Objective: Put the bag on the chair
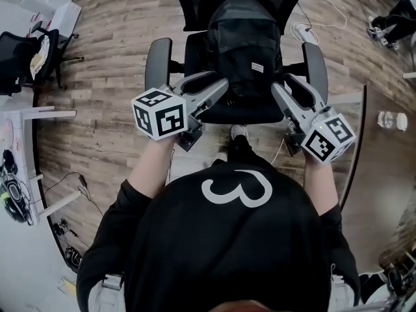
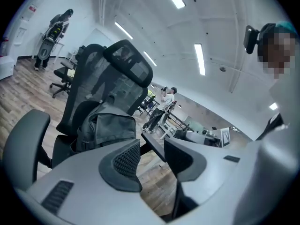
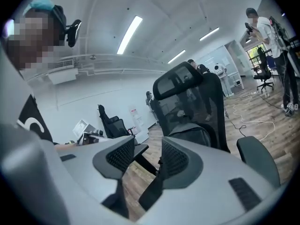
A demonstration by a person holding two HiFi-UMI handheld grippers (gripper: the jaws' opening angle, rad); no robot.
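Note:
A black backpack [image 1: 244,44] sits upright on the seat of a black office chair [image 1: 195,51], leaning against its mesh backrest. My left gripper [image 1: 220,91] hovers by the bag's lower left corner, open with nothing between its fingers. My right gripper [image 1: 283,84] hovers by the lower right corner, also open and empty. In the left gripper view the bag [image 2: 105,128] lies beyond the spread jaws of the left gripper [image 2: 152,151], under the chair's headrest [image 2: 126,60]. The right gripper view shows the bag [image 3: 192,135] just past the parted jaws of the right gripper [image 3: 147,156].
The chair's grey armrests [image 1: 158,60] [image 1: 315,67] flank the bag, each close to a gripper. A white desk [image 1: 39,116] and another chair [image 1: 26,51] stand at left. A table edge [image 1: 357,148] with a bottle [image 1: 392,120] is at right. Cables [image 1: 305,28] lie on the wood floor behind.

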